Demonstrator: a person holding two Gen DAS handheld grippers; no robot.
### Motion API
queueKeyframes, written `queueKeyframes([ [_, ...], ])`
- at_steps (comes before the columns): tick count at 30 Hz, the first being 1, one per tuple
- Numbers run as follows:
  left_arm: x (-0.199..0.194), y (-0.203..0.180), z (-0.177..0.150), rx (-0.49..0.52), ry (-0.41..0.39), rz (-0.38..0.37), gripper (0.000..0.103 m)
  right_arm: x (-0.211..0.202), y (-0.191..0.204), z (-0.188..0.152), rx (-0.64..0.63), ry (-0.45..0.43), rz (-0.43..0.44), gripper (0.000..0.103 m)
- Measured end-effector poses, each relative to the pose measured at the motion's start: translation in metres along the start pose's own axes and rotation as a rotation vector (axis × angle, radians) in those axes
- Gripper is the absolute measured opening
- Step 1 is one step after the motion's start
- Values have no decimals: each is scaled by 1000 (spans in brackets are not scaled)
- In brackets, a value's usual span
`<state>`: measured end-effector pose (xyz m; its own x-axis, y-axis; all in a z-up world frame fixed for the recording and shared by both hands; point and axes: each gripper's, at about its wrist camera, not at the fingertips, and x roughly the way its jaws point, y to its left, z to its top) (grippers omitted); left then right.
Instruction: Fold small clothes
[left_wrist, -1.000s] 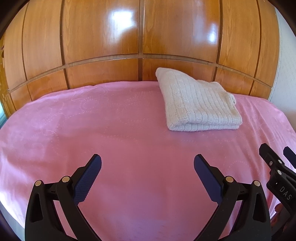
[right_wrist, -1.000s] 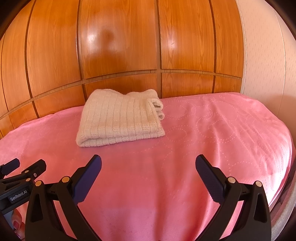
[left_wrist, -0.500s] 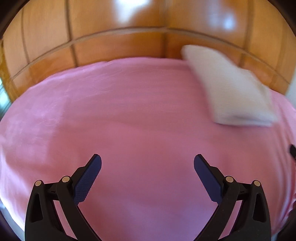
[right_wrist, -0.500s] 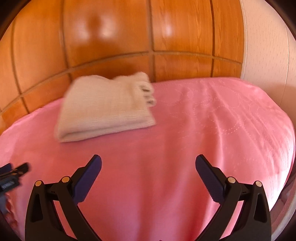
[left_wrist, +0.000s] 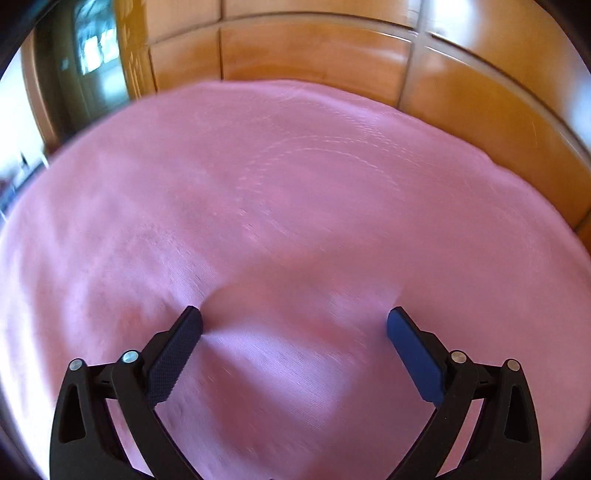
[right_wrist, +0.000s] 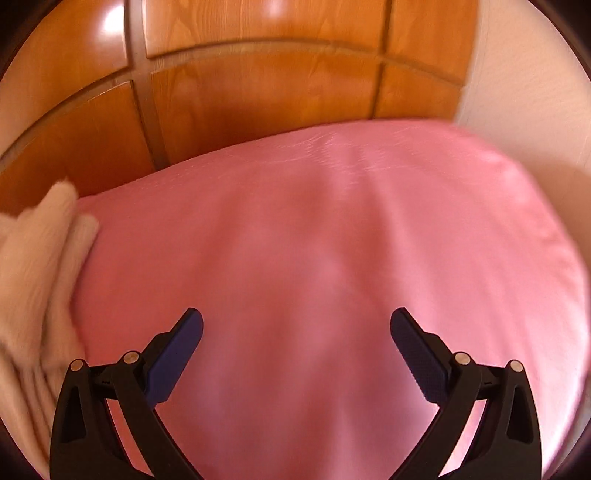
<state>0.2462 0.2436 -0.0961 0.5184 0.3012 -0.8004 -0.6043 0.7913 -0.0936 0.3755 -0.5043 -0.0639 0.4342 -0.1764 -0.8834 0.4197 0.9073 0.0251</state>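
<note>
A folded cream knitted garment (right_wrist: 33, 280) lies on the pink bedspread (right_wrist: 332, 240) at the far left edge of the right wrist view, blurred by motion. It is out of sight in the left wrist view. My right gripper (right_wrist: 295, 325) is open and empty, to the right of the garment and apart from it. My left gripper (left_wrist: 293, 323) is open and empty, low over the pink bedspread (left_wrist: 295, 192), whose cloth bulges up between its fingertips.
A glossy wooden panelled headboard (left_wrist: 443, 81) (right_wrist: 258, 92) runs along the far side of the bed. A pale wall (right_wrist: 535, 92) stands at the right. A dark window or mirror (left_wrist: 88, 48) shows at the far left.
Both grippers have swung apart: the left view turned left and lost the garment, the right view turned right and pushed it to its left edge. Both moved lower over the bed. Jaws stayed open.
</note>
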Motion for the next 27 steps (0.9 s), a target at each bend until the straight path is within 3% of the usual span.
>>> queueKeyframes([
  [1,-1,3,1,-14,-12,-13,100,13,1,2,-11,37,9,101],
  [6,0,-10,-3,42,-15,59,100,14,4,-3,-9,6,-15,101],
  [27,3,-9,-2,44,-4,61,100,13,1,-2,7,9,7,101],
])
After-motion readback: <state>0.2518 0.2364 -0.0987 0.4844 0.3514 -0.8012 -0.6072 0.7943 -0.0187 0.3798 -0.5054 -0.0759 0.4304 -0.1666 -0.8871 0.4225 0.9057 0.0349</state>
